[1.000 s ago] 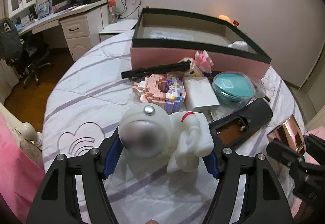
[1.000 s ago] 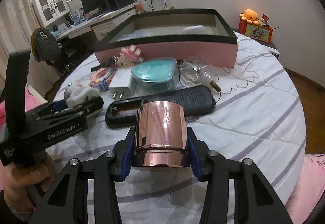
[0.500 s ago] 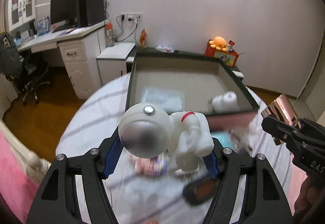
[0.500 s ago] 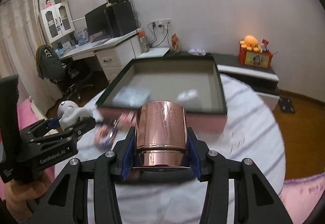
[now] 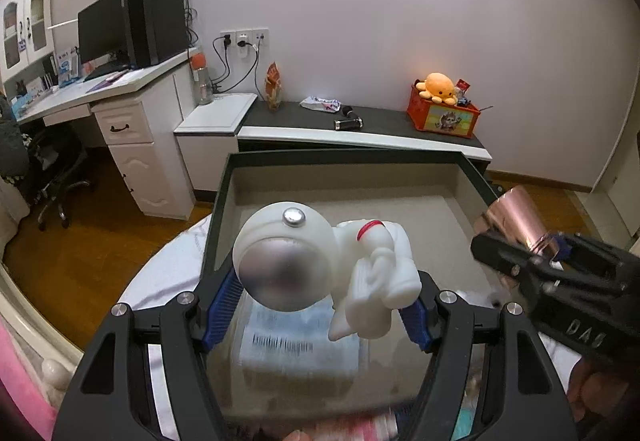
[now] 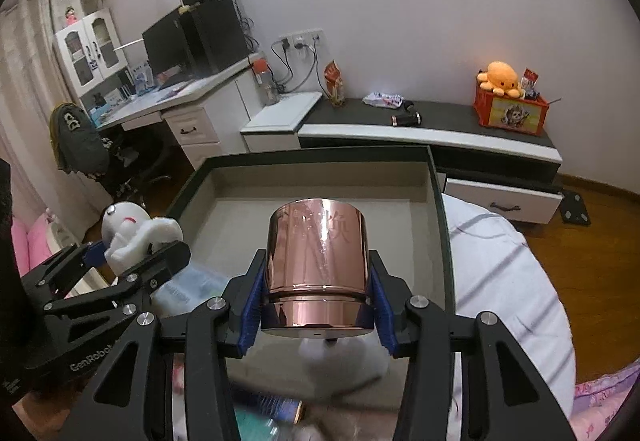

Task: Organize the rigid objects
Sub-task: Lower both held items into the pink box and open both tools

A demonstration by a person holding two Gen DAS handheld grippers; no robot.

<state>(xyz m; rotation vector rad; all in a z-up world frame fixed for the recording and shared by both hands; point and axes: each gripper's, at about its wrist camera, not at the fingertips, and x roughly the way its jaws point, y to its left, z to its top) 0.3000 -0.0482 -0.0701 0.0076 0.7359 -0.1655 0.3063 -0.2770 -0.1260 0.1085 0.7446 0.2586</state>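
My left gripper (image 5: 320,305) is shut on a white astronaut figure (image 5: 320,265) with a silver visor, held in the air over the near part of the dark-rimmed box (image 5: 344,157). My right gripper (image 6: 318,305) is shut on a shiny rose-gold cup (image 6: 318,261), also hanging over the box (image 6: 316,153). In the left wrist view the cup (image 5: 516,217) and right gripper (image 5: 532,261) show at the right. In the right wrist view the astronaut (image 6: 132,229) and left gripper (image 6: 132,261) show at the left. Inside the box lie a clear packet with a label (image 5: 296,345) and a white object (image 6: 344,353).
The box stands on a round table with a white striped cloth (image 6: 508,281). Blurred small items lie by the near box wall (image 6: 272,413). Behind are a low dark-topped cabinet (image 5: 360,121) with an orange plush on a red box (image 5: 440,101), and a desk with monitor (image 5: 104,29).
Both grippers have risen and moved forward from the table's cluttered near side to above the box, each keeping its hold. The clutter on the cloth has dropped out of view below.
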